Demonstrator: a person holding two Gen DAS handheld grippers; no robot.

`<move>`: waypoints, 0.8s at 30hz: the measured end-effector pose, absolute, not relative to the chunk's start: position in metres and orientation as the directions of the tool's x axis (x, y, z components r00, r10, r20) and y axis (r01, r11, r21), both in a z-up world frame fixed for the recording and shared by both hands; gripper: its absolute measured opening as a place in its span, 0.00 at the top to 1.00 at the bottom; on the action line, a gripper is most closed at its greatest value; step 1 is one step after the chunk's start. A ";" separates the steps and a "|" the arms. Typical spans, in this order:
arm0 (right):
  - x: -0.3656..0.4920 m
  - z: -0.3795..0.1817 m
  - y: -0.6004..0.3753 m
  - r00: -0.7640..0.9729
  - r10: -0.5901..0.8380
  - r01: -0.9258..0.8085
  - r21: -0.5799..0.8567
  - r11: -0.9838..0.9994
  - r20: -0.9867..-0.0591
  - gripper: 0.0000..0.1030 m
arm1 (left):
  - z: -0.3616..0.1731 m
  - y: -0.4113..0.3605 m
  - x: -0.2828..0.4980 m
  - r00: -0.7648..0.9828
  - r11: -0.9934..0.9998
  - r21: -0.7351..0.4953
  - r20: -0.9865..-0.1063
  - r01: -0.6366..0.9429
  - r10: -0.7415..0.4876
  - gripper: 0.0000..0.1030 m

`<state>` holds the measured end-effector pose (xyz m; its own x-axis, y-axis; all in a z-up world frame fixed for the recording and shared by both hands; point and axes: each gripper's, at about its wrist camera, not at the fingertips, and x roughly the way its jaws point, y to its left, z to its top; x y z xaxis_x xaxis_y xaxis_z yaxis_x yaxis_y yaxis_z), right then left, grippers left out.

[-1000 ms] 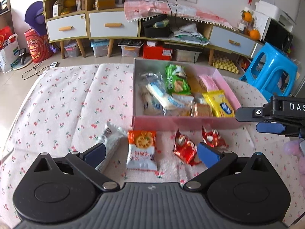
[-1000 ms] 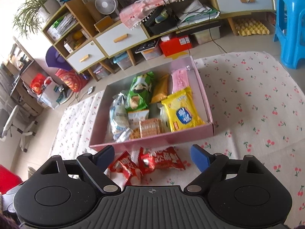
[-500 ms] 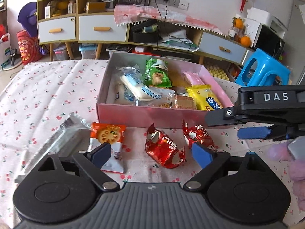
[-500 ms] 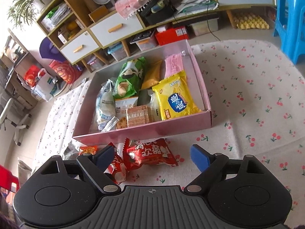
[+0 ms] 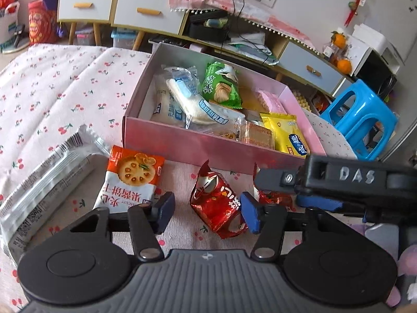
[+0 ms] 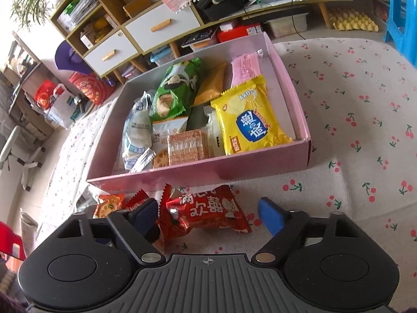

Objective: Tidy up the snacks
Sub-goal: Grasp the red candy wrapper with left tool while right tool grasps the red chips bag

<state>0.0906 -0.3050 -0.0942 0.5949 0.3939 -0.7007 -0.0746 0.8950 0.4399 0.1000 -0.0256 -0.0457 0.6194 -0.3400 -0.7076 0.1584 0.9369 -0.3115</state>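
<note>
A pink box (image 5: 208, 146) (image 6: 234, 167) holds several snack packets. In front of it on the cherry-print cloth lie a silver packet (image 5: 44, 182), an orange biscuit packet (image 5: 130, 180) and two red packets. My left gripper (image 5: 208, 212) is open, its fingers either side of one red packet (image 5: 216, 203). My right gripper (image 6: 208, 215) is open over the other red packet (image 6: 206, 212). It shows in the left wrist view (image 5: 325, 182) as a black arm marked DAS, hiding most of that packet (image 5: 273, 198).
A blue plastic stool (image 5: 359, 120) stands right of the table. Drawers and shelves (image 5: 135, 15) with clutter line the far wall. A white chair (image 6: 15, 154) stands at the left. Cherry-print cloth (image 6: 365, 120) stretches right of the box.
Both grippers have moved down and forward, closer to the red packets. The left gripper's fingers have narrowed around its red packet. The right gripper has come nearer the left.
</note>
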 end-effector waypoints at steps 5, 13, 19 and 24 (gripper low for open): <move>0.090 -0.095 -0.303 0.596 0.376 -0.072 0.419 0.905 -0.709 0.44 | -0.045 -0.023 0.103 0.602 0.928 -0.341 -0.714 0.148 -0.358 0.63; 0.087 -0.093 -0.302 0.588 0.370 -0.052 0.423 0.904 -0.719 0.54 | -0.042 -0.020 0.105 0.584 0.924 -0.357 -0.725 0.134 -0.365 0.67; 0.085 -0.087 -0.302 0.588 0.371 -0.050 0.425 0.904 -0.719 0.58 | -0.039 -0.019 0.104 0.566 0.928 -0.349 -0.741 0.133 -0.360 0.70; 0.081 -0.082 -0.307 0.574 0.347 -0.020 0.410 0.912 -0.742 0.58 | -0.035 -0.018 0.105 0.538 0.937 -0.323 -0.770 0.135 -0.343 0.71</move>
<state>0.0812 -0.3072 -0.0818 0.5737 0.3467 -0.7420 -0.0202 0.9117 0.4104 0.1047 -0.0181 -0.0348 0.5381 -0.3428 -0.7700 0.1350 0.9368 -0.3228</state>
